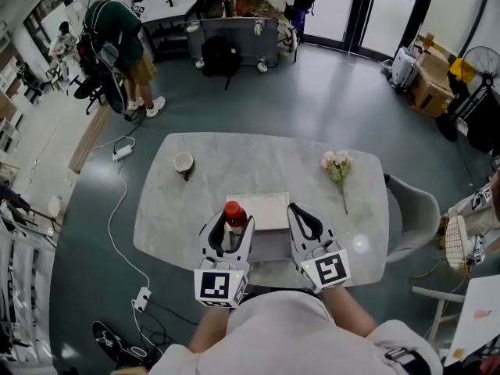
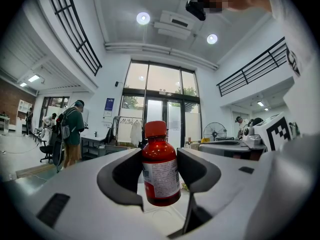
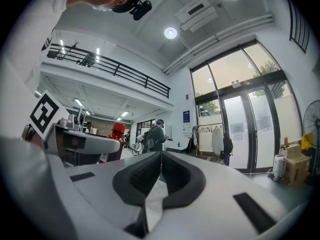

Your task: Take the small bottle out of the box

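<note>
A small red bottle (image 1: 233, 217) with a red cap and white label is held upright between the jaws of my left gripper (image 1: 229, 234), lifted above the table's near edge. In the left gripper view the bottle (image 2: 160, 166) fills the gap between the two fingers. The flat white box (image 1: 258, 210) lies on the marble table (image 1: 266, 170) just beyond and between both grippers. My right gripper (image 1: 306, 226) is beside the box's right side, jaws shut with nothing in them; in its own view the pads meet (image 3: 161, 173), and the bottle's cap (image 3: 118, 129) shows at left.
A small cup (image 1: 183, 162) stands at the table's far left and a pink flower sprig (image 1: 337, 167) lies at the far right. A grey chair (image 1: 416, 209) is at the table's right. A person (image 1: 119, 41) stands far off by desks.
</note>
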Demonstrator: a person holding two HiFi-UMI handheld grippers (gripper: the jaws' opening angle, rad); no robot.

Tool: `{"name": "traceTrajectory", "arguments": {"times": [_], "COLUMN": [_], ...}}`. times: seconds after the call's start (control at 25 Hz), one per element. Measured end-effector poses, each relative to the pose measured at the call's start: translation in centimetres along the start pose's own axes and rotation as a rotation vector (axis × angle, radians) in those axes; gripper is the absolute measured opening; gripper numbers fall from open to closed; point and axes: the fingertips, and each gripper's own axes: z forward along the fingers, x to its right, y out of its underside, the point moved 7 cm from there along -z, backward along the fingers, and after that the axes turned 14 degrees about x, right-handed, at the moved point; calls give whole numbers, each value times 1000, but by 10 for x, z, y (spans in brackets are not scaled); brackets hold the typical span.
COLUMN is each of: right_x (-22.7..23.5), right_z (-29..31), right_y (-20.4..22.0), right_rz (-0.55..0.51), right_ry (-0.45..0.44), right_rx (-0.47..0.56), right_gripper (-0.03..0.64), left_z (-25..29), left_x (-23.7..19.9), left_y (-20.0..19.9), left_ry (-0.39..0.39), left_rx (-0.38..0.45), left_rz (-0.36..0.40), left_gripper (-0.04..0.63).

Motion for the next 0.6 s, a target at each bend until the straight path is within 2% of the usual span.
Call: {"name": "traceTrajectory", "arguments": {"times": [0.6], "right_x": [-3], "right_z": [-2], "right_y": [-2], "right_rz": [-7], "right_ry": [-3], "right_rx": [-7], "right_gripper": [26], "left_z": [-2], "left_x": [3], "left_y": [-1], "left_ry": [9], "left_rx": [-5], "left_rz": [3], "left_gripper": [222]}}
